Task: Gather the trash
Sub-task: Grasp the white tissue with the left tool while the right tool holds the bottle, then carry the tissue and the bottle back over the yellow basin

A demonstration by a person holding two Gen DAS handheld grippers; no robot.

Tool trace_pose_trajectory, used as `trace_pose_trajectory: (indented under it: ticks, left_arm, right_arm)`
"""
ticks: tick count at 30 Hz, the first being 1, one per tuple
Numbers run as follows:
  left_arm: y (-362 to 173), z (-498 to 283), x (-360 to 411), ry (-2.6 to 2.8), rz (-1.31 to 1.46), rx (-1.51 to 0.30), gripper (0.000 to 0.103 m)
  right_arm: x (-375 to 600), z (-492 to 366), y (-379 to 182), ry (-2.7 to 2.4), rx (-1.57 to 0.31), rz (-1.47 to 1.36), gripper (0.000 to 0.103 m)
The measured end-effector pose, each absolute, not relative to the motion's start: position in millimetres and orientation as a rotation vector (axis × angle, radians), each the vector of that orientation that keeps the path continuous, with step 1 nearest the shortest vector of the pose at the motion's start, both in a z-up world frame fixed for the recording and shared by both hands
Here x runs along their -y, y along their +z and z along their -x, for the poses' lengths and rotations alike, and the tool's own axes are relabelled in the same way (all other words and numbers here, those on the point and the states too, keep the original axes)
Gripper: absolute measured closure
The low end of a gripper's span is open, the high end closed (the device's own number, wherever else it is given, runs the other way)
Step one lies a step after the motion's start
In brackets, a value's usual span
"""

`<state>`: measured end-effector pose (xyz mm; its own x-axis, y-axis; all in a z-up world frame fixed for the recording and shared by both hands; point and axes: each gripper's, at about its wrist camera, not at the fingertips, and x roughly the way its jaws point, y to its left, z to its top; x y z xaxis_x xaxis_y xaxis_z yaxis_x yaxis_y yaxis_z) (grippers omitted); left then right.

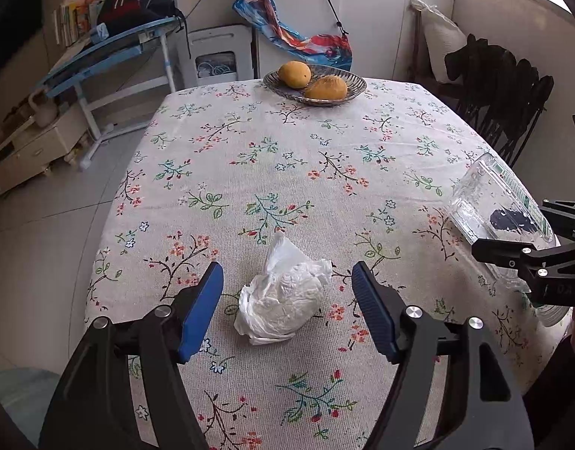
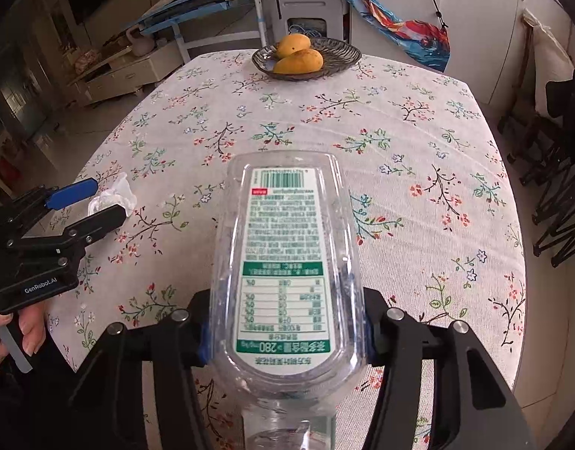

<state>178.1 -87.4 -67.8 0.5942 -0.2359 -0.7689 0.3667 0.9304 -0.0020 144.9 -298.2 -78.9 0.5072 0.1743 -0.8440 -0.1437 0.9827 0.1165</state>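
left claw (image 1: 287, 309): black arms, blue ribbed pads, silver screws | body marked GenRobot.AI

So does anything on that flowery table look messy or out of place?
Only the rubbish. A crumpled white plastic bag lies loose on the tablecloth between the open jaws of the left hand-held gripper. The right hand-held gripper clamps an empty clear bottle. The mangoes sit neatly in their bowl.
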Motion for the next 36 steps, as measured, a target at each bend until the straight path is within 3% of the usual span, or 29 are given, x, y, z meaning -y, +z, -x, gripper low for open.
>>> trace_pose_trajectory:
  ticks: [2, 3, 6, 36]
  left_arm:
    - [-70.7, -180.4, 87.4, -0.375, -0.146, -0.88, 0.056]
    - [-73.5, -182.8, 87.9, -0.387, -0.142, -0.898, 0.076]
    - [-72.3, -180.7, 86.8, -0.401, -0.134, -0.884, 0.084]
    - [-28.6, -99.6, 63.6, -0.379, 0.044, -0.694, 0.084]
  right_arm:
    - [300.2, -144.7, -78.6, 0.193, -1.017, -0.049, 0.048]
    - [301.7, -144.8, -78.4, 0.193, -1.015, -0.06, 0.048]
    - [306.4, -144.6, -77.7, 0.2, -1.009, -0.106, 0.048]
    - [306.4, -98.3, -41.0, 0.288, -0.742, -0.345, 0.048]
